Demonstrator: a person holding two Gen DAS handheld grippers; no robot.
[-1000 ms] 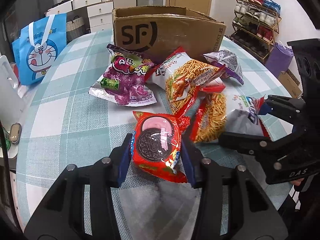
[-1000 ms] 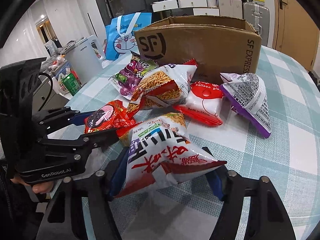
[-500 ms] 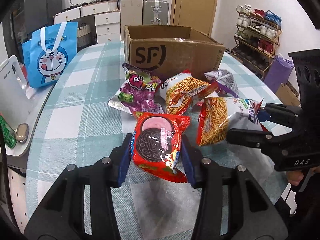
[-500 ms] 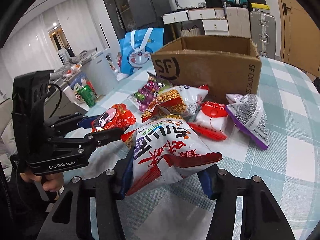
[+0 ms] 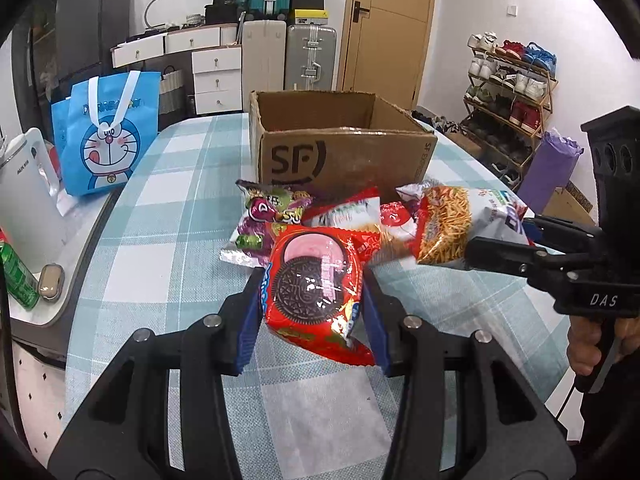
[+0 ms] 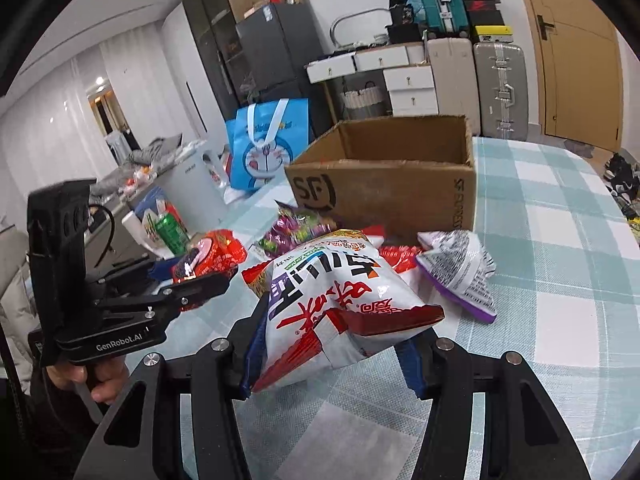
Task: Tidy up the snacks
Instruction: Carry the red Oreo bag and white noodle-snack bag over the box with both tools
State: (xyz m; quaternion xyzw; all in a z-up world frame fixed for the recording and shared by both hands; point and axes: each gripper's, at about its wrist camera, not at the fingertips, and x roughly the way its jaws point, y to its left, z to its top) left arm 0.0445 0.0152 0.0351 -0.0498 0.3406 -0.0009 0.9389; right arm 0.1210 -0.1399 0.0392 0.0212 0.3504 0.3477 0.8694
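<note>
A: Left wrist view: the left claw [image 5: 312, 312] is clamped on a red cookie pack [image 5: 314, 284], blue pads pressing both of its sides. The pack hangs clear above the checked desk [image 5: 160, 240].

B: And the right claw?

A: In the same view the right claw [image 5: 516, 240] comes in from the right, gripping a noodle-snack bag [image 5: 452, 224] by its end. The right hand [image 5: 592, 344] shows under the handle.

B: Right wrist view agrees. The right claw [image 6: 332, 348] pinches the bag [image 6: 340, 304], white with red and purple print, and the bag bulges out past the pads. It is off the desk [image 6: 560, 280] too.

A: Can you see the left claw from there?

B: Yes, at the left, the left claw [image 6: 196, 276] with the cookie pack [image 6: 212, 256] between its fingers, and the left hand [image 6: 100, 380] on the grip.

A: What lies loose?

B: A small heap just in front of the open cardboard box [image 6: 392, 188]: a purple candy bag [image 6: 296, 232], a red pack [image 6: 396, 256] partly hidden behind the held bag, and a silver-and-purple pouch [image 6: 460, 268] to the right, apart from the box.

A: From my side the box [image 5: 344, 152] stands upright, with the candy bag [image 5: 268, 216] close to its front wall. I cannot see the box floor.

B: A blue cartoon tote [image 6: 268, 148] stands beyond the desk's left edge, and a green can [image 6: 172, 232] is beside a white appliance there.
</note>
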